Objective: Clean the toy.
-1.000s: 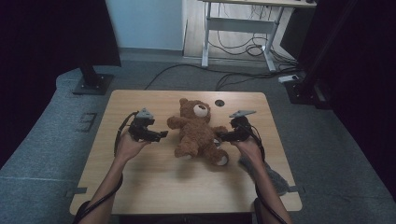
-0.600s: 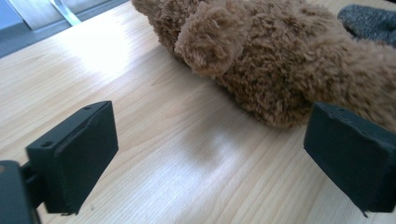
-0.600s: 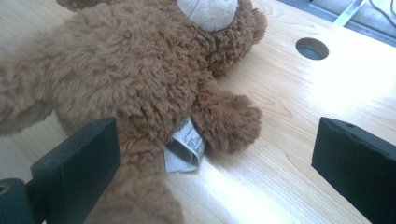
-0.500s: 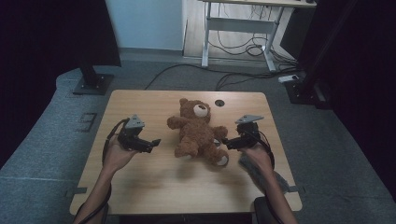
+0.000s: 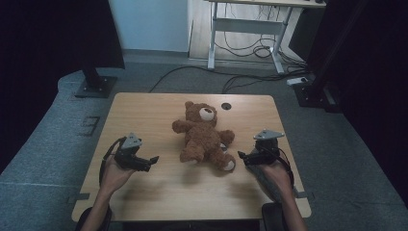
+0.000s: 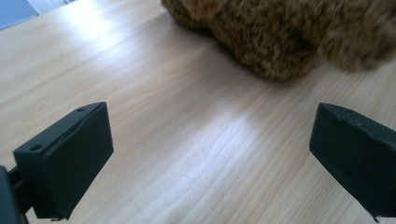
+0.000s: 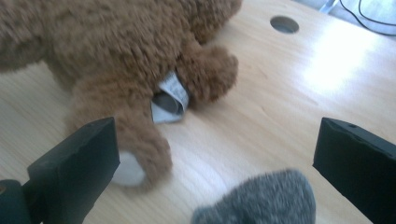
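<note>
A brown teddy bear (image 5: 204, 137) lies on its back in the middle of the wooden table (image 5: 144, 115), head towards the far side. My left gripper (image 5: 151, 162) hovers to its left, apart from it. Its jaws have just been opening and stand wide with nothing between them. In the left gripper view, the bear's fur (image 6: 280, 32) lies beyond the left gripper (image 6: 212, 126). My right gripper (image 5: 242, 157) sits just right of the bear's near foot. Its jaws have also just been opening and hold nothing. The right gripper (image 7: 217, 135) faces the bear (image 7: 116, 60) and its grey label (image 7: 170, 98).
A round cable hole (image 5: 226, 106) sits in the table behind the bear's head. A grey fuzzy lump (image 7: 254, 198) shows at the bottom of the right gripper view. On the floor beyond are a black stand (image 5: 94, 84), a desk frame (image 5: 245, 29) and cables (image 5: 250, 79).
Both hands have drawn away from the bear, outward and towards the table's near edge. The bear stays in the middle of the table.
</note>
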`<state>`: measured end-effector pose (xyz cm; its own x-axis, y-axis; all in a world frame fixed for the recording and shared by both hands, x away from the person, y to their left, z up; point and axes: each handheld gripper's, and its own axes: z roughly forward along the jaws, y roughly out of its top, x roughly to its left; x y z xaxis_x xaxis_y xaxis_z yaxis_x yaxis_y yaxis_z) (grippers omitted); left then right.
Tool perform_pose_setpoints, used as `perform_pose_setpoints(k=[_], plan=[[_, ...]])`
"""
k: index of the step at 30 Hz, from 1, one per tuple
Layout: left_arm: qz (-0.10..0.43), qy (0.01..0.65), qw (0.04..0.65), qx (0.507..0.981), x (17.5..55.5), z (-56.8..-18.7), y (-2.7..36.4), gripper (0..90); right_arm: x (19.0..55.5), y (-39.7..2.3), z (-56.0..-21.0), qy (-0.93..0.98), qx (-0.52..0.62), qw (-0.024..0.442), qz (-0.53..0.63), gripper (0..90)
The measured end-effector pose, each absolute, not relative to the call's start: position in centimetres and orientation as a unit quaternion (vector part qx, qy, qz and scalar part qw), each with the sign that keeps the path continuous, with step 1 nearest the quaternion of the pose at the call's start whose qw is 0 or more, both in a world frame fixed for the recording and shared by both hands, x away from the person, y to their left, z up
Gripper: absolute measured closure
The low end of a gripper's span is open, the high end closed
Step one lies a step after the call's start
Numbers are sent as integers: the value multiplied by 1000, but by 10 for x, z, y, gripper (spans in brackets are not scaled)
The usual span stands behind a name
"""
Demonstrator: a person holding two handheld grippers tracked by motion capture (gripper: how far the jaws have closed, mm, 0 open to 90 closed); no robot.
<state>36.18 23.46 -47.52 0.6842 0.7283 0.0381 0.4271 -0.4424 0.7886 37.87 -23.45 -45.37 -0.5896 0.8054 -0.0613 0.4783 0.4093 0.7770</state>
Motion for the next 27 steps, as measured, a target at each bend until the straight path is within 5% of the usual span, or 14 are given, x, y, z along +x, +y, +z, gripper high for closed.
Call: perform_pose_setpoints(k=[14,27], plan=[[163,362,370,840,355,-533,237,0,362,-265,-510,796,447,199,358,0],[140,384,323,853,360,-549,228,0,364,-269,-553,808,458,184,322,0]])
